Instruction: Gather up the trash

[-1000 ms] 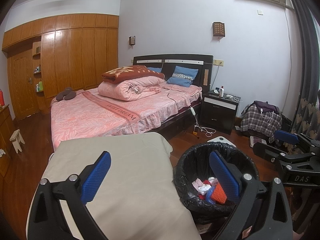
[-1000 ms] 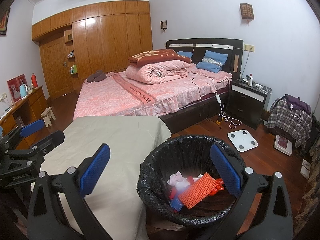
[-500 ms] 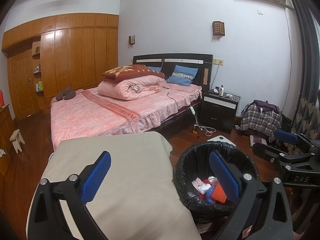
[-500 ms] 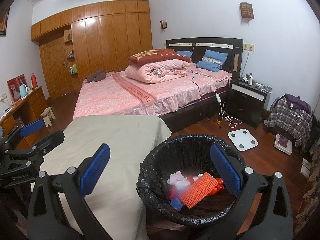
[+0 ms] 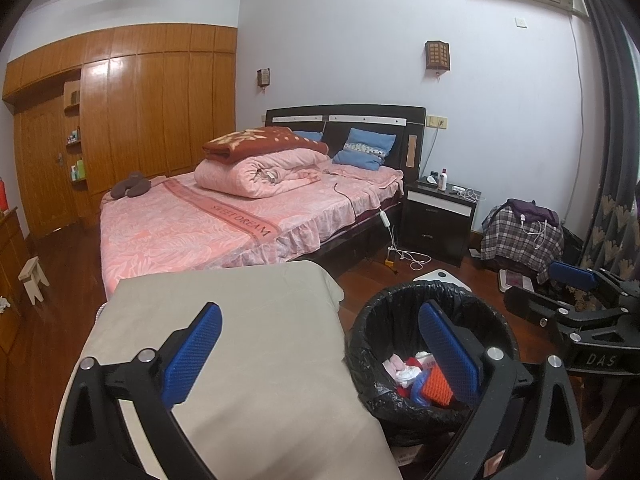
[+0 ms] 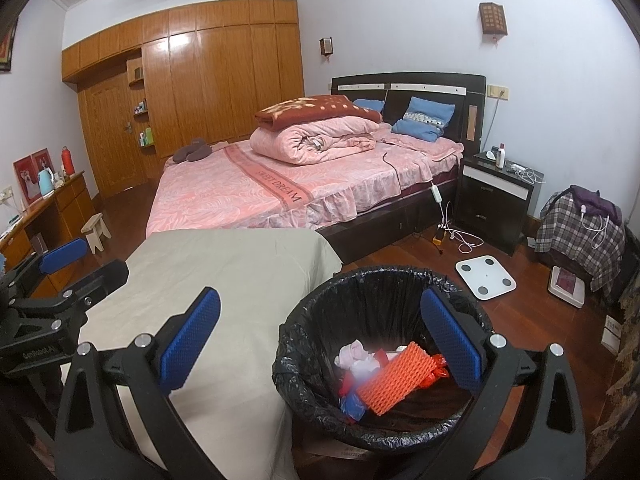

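Observation:
A bin lined with a black bag [image 6: 312,320] [image 5: 372,320] stands on the floor beside a beige-covered table [image 6: 224,280] [image 5: 240,340]. Inside lie an orange foam net [image 6: 394,376] [image 5: 436,384], pink and white crumpled scraps [image 6: 354,354] and red and blue wrappers. My right gripper [image 6: 320,336] is open and empty, its right finger over the bin. My left gripper [image 5: 320,348] is open and empty too, straddling the table's corner and the bin. Each gripper shows in the other's view: the right gripper [image 5: 576,284] at the right edge, the left gripper [image 6: 68,256] at the left edge.
A pink-covered bed [image 6: 280,188] with folded quilts fills the middle of the room. A black nightstand [image 6: 496,196], a white scale [image 6: 486,276], cables and a plaid-covered heap [image 6: 580,216] lie on the wooden floor to the right. A wooden wardrobe wall, a desk and a small stool [image 6: 96,228] stand at left.

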Demonstrator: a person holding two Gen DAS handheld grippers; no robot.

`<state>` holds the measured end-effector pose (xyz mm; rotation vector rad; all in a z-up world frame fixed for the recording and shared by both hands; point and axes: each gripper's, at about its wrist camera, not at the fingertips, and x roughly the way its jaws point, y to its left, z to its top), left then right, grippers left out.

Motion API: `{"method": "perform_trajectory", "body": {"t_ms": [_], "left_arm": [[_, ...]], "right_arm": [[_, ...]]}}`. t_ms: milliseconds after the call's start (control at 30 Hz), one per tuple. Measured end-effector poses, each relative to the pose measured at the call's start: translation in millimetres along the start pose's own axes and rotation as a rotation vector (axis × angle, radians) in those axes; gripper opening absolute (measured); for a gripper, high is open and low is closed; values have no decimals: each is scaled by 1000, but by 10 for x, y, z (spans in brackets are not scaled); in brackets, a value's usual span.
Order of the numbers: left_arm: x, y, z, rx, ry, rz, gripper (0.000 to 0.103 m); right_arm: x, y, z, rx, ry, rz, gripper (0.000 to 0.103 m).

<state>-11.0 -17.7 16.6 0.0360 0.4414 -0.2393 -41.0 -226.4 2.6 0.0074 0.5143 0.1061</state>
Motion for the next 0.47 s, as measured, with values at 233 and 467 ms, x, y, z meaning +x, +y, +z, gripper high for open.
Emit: {"method": "perform_trajectory", "body": {"t_ms": [233, 467], "left_arm": [[17, -2, -56, 0, 3, 0, 97], [5, 7, -60, 1, 5, 0, 97]], "right_arm": [[42, 12, -70, 2, 4, 2, 98], [48, 8, -58, 3, 5, 1, 98]]}}
